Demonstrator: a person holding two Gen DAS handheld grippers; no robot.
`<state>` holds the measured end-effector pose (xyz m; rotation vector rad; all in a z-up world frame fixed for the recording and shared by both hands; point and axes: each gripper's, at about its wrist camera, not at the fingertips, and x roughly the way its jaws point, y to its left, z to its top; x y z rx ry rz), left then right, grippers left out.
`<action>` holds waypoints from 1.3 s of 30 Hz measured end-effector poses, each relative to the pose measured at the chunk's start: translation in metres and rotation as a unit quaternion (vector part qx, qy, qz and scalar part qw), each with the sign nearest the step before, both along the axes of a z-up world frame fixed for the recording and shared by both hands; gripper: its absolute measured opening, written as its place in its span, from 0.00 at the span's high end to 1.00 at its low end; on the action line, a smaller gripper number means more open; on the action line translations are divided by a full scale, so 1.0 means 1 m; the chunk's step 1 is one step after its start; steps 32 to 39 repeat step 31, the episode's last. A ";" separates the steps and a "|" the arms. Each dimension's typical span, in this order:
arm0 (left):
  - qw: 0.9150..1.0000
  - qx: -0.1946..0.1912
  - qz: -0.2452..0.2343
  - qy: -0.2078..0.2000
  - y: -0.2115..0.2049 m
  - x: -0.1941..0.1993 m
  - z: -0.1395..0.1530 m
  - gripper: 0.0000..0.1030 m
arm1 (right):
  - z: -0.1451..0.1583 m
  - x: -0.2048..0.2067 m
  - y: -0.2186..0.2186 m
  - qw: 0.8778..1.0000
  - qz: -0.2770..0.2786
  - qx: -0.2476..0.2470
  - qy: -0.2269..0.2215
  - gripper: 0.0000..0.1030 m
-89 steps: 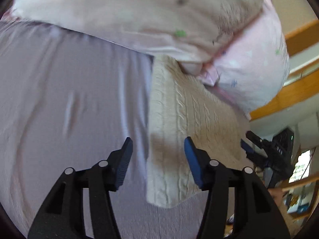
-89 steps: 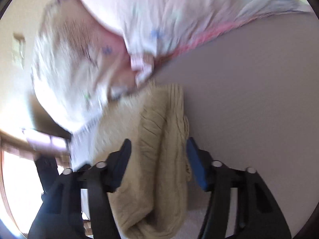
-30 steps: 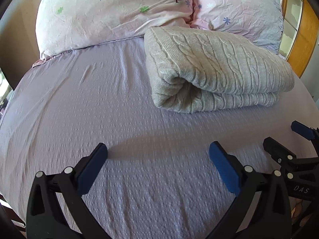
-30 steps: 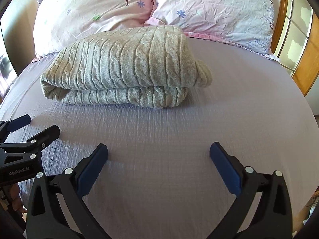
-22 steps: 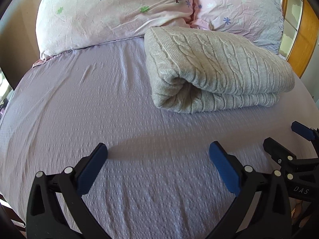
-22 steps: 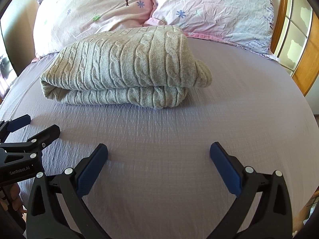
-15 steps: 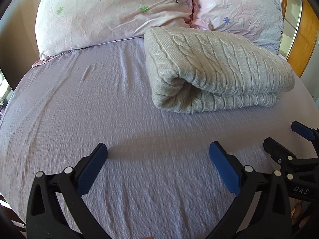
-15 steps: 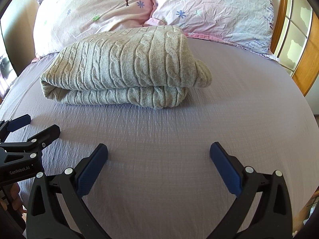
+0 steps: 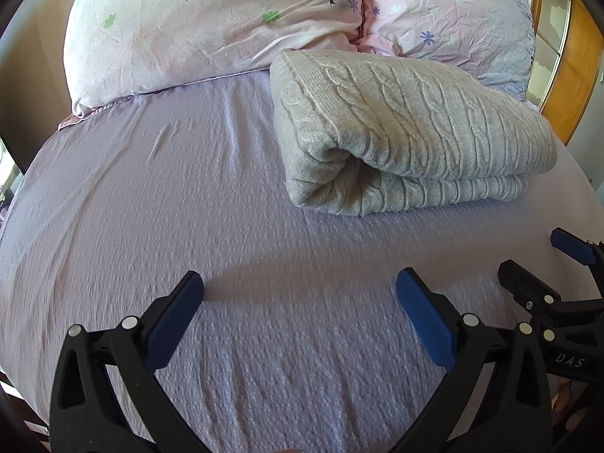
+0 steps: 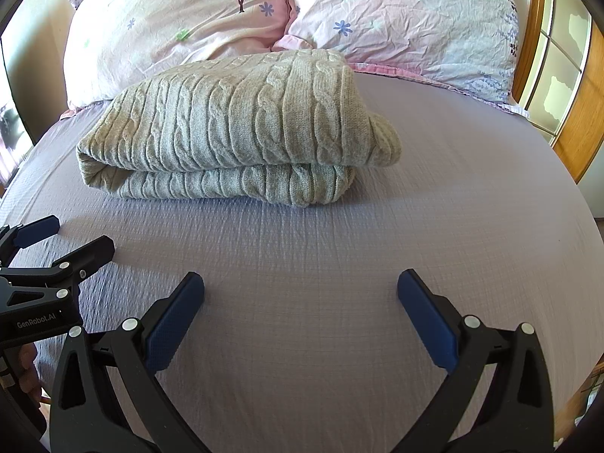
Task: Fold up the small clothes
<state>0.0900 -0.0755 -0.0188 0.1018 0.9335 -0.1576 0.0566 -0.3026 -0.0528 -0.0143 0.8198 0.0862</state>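
A grey cable-knit sweater (image 9: 407, 132) lies folded in a thick bundle on the lilac bed sheet (image 9: 188, 196), near the pillows; it also shows in the right wrist view (image 10: 241, 128). My left gripper (image 9: 300, 302) is open and empty, held over the sheet well short of the sweater. My right gripper (image 10: 300, 302) is open and empty too, at a like distance from it. The right gripper shows at the right edge of the left wrist view (image 9: 536, 264), and the left gripper at the left edge of the right wrist view (image 10: 60, 241).
Two pink flowered pillows (image 9: 211, 26) (image 9: 453, 19) lie behind the sweater against the headboard. A wooden bed frame (image 10: 577, 120) with glass panels runs along the right side. The sheet (image 10: 453, 196) spreads around the sweater.
Three seconds ago both grippers were close over the sweater; they have since drawn back and opened wide. Over the last second nothing has visibly moved.
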 end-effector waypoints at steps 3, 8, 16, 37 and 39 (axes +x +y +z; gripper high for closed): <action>1.000 0.000 0.000 0.000 0.000 0.000 0.000 0.02 | 0.000 0.000 0.000 1.000 0.000 0.000 0.000 0.01; 1.000 0.000 0.001 0.002 -0.001 0.001 0.000 0.02 | 0.000 0.000 0.000 1.000 -0.001 0.000 0.000 0.01; 1.000 0.001 0.005 0.014 -0.001 0.004 0.001 0.02 | 0.000 0.000 0.001 1.000 -0.002 0.000 -0.001 0.01; 1.000 0.001 -0.001 0.008 0.000 0.003 0.000 0.02 | -0.001 0.001 0.001 1.000 -0.003 0.000 -0.001 0.01; 1.000 0.001 -0.001 0.008 0.000 0.003 0.000 0.02 | -0.001 0.001 0.001 1.000 -0.003 0.000 -0.001 0.01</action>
